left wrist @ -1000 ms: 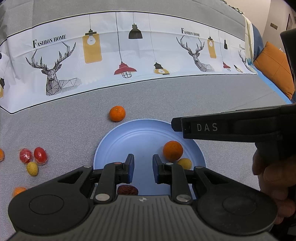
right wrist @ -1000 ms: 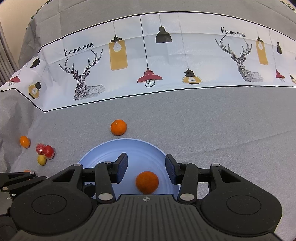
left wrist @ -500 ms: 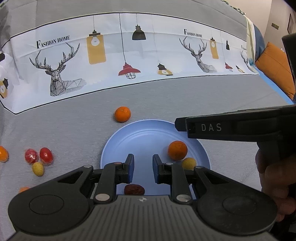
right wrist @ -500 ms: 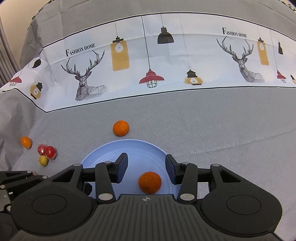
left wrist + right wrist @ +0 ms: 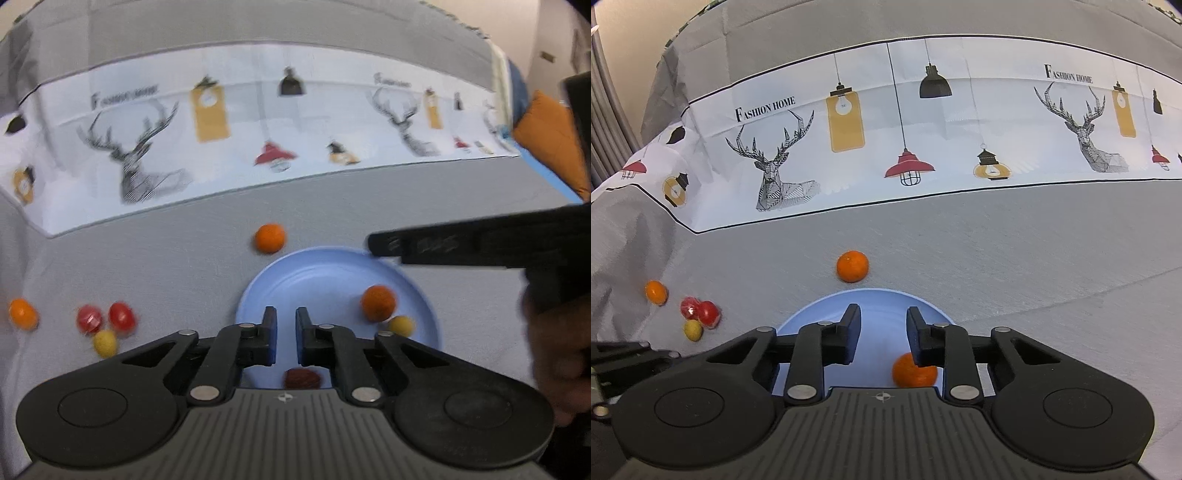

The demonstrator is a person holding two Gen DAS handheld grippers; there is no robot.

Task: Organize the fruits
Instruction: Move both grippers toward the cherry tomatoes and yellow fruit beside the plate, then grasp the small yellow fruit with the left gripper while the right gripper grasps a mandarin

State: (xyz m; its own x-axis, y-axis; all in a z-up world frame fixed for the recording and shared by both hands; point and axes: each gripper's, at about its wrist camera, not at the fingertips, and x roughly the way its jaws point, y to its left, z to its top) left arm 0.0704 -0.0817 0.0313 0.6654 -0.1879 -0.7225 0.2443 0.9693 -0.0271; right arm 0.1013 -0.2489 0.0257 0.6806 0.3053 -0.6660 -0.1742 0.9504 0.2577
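Left gripper (image 5: 282, 325) empty, jaws slightly apart over round pale-blue plate (image 5: 317, 269), right gripper (image 5: 882, 325) jaws wider, holding nothing, smooth orange tangerine (image 5: 378, 302) on plate beside small yellow fruit (image 5: 400, 325), another tangerine (image 5: 852, 266) on grey woven cloth (image 5: 997, 258) just beyond the rim.

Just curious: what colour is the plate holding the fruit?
Light blue plate, seen best in the left wrist view.

Left tool (image 5: 282, 326) narrow gap, empty; right tool (image 5: 882, 325) wider apart, empty.
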